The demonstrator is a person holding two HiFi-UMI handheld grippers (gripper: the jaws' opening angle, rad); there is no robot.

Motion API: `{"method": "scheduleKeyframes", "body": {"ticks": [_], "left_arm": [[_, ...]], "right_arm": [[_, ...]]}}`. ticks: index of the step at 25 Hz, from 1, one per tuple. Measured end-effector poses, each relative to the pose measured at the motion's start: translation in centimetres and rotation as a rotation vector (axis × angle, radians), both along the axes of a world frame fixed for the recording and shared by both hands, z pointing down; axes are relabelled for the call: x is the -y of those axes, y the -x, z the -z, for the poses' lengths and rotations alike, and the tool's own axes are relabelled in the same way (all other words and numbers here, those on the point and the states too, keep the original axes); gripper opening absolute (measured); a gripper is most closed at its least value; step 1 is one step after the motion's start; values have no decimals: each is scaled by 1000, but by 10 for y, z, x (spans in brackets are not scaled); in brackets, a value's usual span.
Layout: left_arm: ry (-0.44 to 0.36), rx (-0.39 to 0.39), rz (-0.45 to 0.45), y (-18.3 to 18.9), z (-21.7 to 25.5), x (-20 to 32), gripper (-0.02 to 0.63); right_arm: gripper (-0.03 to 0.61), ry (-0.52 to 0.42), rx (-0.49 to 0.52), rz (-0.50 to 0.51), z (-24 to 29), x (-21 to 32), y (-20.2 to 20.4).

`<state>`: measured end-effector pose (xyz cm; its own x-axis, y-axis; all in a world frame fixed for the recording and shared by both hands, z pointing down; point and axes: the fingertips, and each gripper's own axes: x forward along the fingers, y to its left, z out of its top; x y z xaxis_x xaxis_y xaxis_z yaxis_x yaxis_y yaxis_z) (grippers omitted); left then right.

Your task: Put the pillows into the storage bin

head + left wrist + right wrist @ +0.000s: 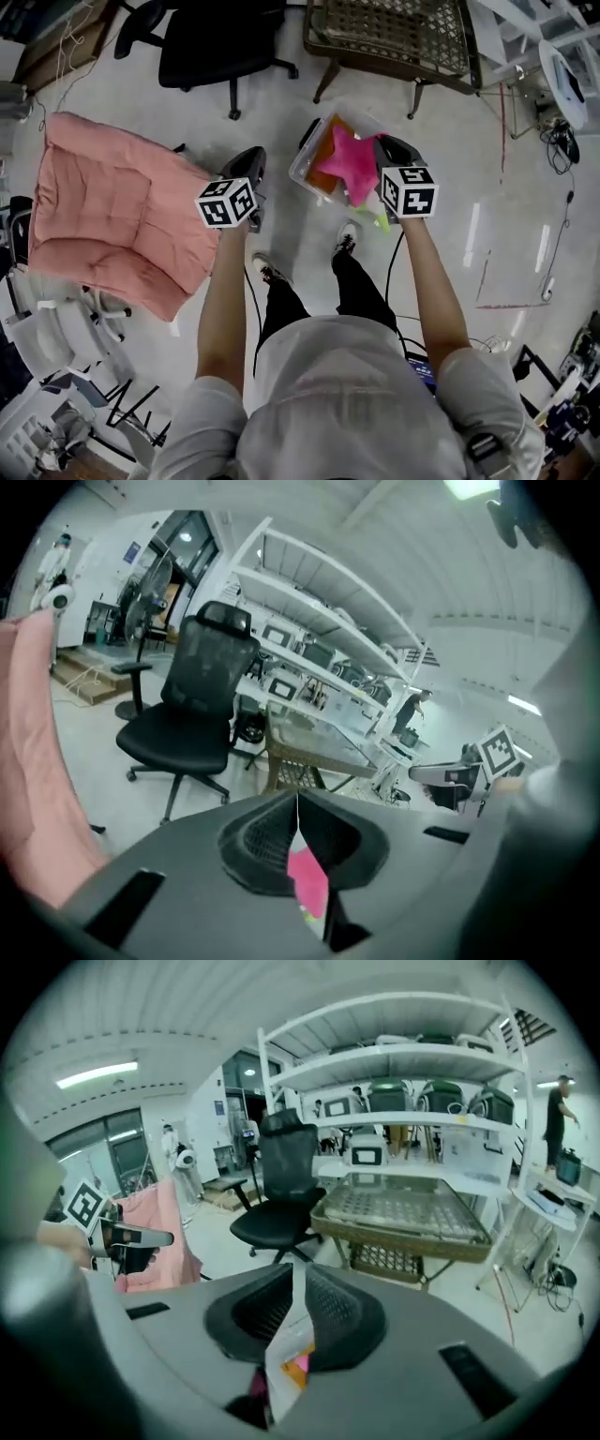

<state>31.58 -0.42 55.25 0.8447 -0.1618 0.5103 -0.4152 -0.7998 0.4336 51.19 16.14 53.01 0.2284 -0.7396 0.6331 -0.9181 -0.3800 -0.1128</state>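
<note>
pink star pillow (349, 161) lay flat on top of an orange pillow (328, 180) in the clear storage bin (300, 167) on the floor, just ahead of the person's shoes (345, 236). star shape so no real long axis, one tip pointed back at the feet. left gripper (297, 803) jaws were pressed together w/ nothing in them. right gripper (298, 1274) same, tips touching, empty. both forearms stretched fwd, grippers angled down either side of the bin. big pink cushion (117, 216) sat off to the left.

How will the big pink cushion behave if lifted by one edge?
Probably floppy: the cushion bends across its middle where it lies. Its quilted padding suggests it is light but bulky, so it may droop and drag on the floor.
</note>
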Motion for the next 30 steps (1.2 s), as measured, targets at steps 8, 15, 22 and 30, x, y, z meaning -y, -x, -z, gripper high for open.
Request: {"method": "scheduleKeyframes", "body": {"ticks": [8, 15, 22, 30], "left_arm": [[-294, -118, 131, 103, 154, 52, 15], [-537, -147, 180, 191, 265, 68, 15], [-665, -184, 256, 249, 341, 54, 15], [-836, -185, 336, 289, 396, 31, 15]], "right_arm": [[29, -198, -193, 305, 150, 85, 103], [26, -355, -305, 484, 253, 128, 188], [26, -489, -357, 594, 326, 146, 248], [25, -563, -405, 706, 366, 151, 293]]}}
